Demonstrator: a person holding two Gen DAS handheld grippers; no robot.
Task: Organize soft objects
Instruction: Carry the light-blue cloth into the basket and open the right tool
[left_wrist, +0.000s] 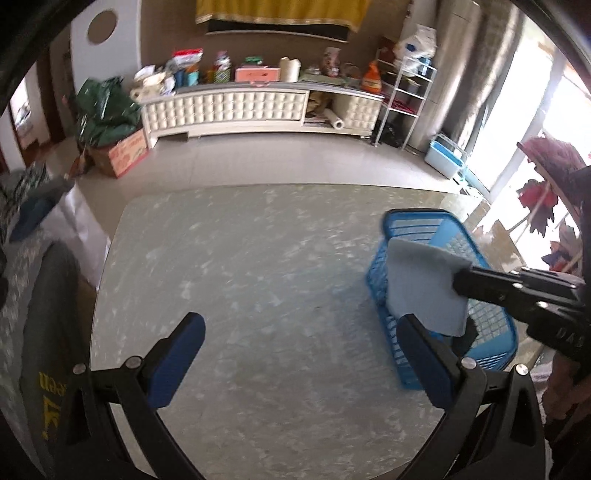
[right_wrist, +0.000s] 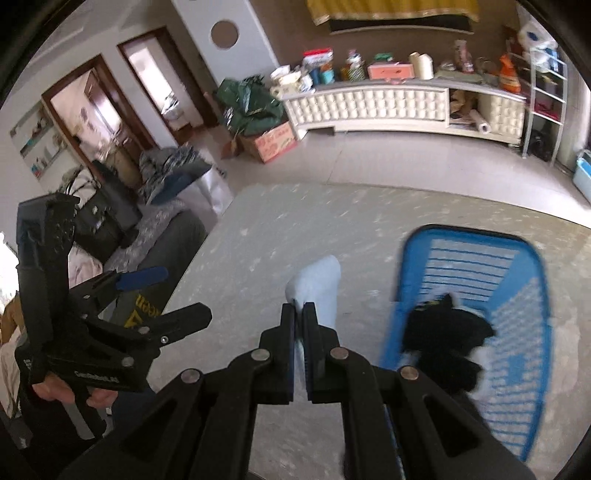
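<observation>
The right gripper (right_wrist: 299, 314) had its fingers pinching a pale blue cloth (right_wrist: 317, 288) above the table (right_wrist: 258, 229), beside the blue basket (right_wrist: 535, 266). The left gripper (left_wrist: 301, 345) stood spread, empty. Judged best: carry the cloth fully over the rim before release. Only the right view showed dark items (right_wrist: 443, 343) already inside

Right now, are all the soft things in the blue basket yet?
Not quite. A black soft item already lies in the blue plastic basket. The right gripper is pinching a pale blue cloth above the marble-look table. The left gripper is open and empty. That cloth isn't in the basket yet.
</observation>
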